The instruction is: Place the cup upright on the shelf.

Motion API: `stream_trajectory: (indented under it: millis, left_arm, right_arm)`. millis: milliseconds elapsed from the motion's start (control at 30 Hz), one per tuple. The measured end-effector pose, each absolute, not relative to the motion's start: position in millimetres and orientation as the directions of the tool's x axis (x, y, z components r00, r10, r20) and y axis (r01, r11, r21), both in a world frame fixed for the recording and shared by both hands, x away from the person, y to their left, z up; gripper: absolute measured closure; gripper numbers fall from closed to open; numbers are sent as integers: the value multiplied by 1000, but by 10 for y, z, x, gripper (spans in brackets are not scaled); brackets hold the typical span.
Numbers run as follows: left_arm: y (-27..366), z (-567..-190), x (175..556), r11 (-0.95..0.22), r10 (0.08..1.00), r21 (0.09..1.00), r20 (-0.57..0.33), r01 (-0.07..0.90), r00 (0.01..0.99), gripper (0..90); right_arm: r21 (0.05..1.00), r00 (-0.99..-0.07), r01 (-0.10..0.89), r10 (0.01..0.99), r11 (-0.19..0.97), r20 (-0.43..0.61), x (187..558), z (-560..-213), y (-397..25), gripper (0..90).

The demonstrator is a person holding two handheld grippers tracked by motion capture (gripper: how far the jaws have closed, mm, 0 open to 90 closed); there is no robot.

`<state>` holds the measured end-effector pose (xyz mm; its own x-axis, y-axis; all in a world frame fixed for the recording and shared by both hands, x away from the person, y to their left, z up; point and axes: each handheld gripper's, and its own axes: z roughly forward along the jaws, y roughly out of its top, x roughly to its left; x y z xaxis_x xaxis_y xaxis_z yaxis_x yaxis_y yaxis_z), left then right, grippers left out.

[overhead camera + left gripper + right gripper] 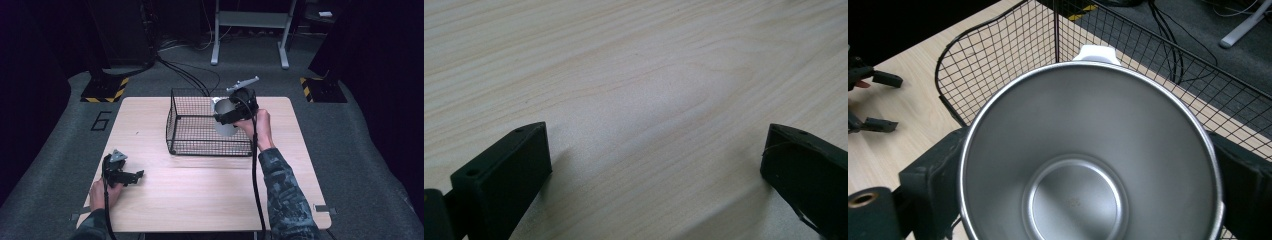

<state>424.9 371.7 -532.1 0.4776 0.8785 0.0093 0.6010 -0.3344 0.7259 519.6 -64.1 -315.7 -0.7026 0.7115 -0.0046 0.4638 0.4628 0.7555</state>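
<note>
A black wire basket (186, 131) stands on the far middle of the wooden table (200, 195). My right gripper (231, 116) is shut on a steel cup (224, 116), held over the basket's right side. In the right gripper view the cup (1088, 165) is empty, its mouth facing the camera, with a white tab at its far rim and a jaw pressed on each side; the basket (998, 55) lies behind it. My left gripper (136, 176) rests open near the table's front left. The left gripper view shows its jaws wide apart over bare wood (649, 100), nothing between them.
Cables (190, 75) run across the grey floor behind the table. A metal stand's legs (250, 40) rise at the back. Yellow-black striped bases (105, 90) sit on the floor at the far left and far right.
</note>
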Motion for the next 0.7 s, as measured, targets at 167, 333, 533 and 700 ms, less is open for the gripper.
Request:
stream_trajectory:
  millis: [167, 333, 533, 700]
  left_arm:
    - [3717, -5321, 4249, -335, 878, 726, 9, 601, 478, 0]
    - [3717, -5321, 4250, -335, 878, 726, 9, 601, 478, 0]
    - [3717, -5321, 4250, -335, 878, 726, 10, 601, 478, 0]
    - [3717, -5321, 4250, -334, 878, 726, 9, 601, 478, 0]
  right_arm:
    - [750, -696, 477, 718, 459, 3, 5291, -3210, -587, 59]
    - [744, -692, 481, 722, 464, -3, 5388, -3276, -543, 59]
    - [732, -669, 518, 743, 443, 25, 5502, -3372, -511, 59]
    - [722, -652, 538, 758, 435, 29, 5611, -3470, -483, 59]
